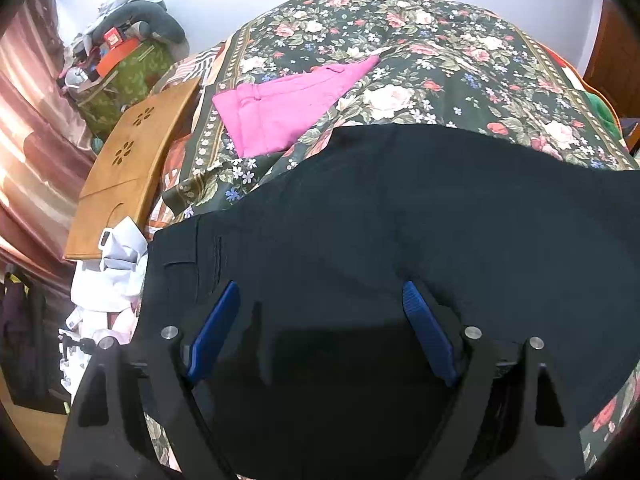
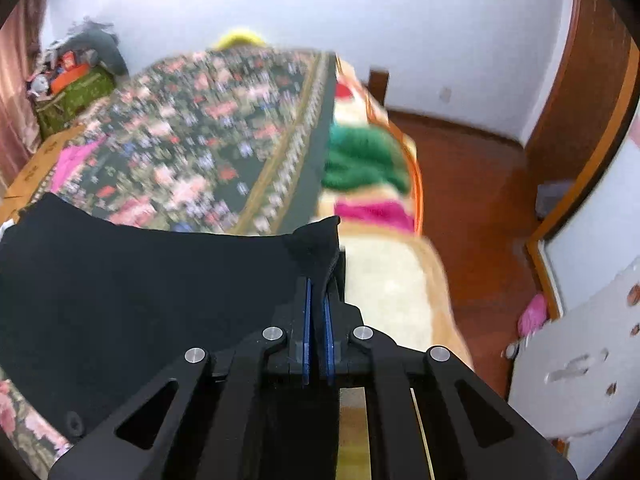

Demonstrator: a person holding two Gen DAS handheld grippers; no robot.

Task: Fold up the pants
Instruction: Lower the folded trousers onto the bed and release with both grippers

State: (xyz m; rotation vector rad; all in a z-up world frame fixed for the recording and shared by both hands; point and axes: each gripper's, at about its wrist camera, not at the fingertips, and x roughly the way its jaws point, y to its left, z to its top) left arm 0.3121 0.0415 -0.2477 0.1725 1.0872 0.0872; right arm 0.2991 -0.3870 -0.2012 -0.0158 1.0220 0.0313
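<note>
Dark navy pants (image 1: 400,220) lie spread across the floral bedspread (image 1: 420,60), waistband and pocket at the left. My left gripper (image 1: 322,294) is open, its blue pads (image 1: 218,328) hovering just above the near part of the pants, holding nothing. In the right wrist view the same pants (image 2: 140,292) stretch to the left. My right gripper (image 2: 318,284) is shut on a bunched edge of the pants (image 2: 316,240), lifted off the bed; the background is motion-blurred.
Folded pink pants (image 1: 288,108) lie on the bed beyond the dark pair. A wooden lap board (image 1: 132,164) and white clothes (image 1: 108,280) sit at the bed's left edge. A cluttered green box (image 1: 124,72) stands far left. A striped blanket (image 2: 372,184) and wooden floor (image 2: 480,208) lie right.
</note>
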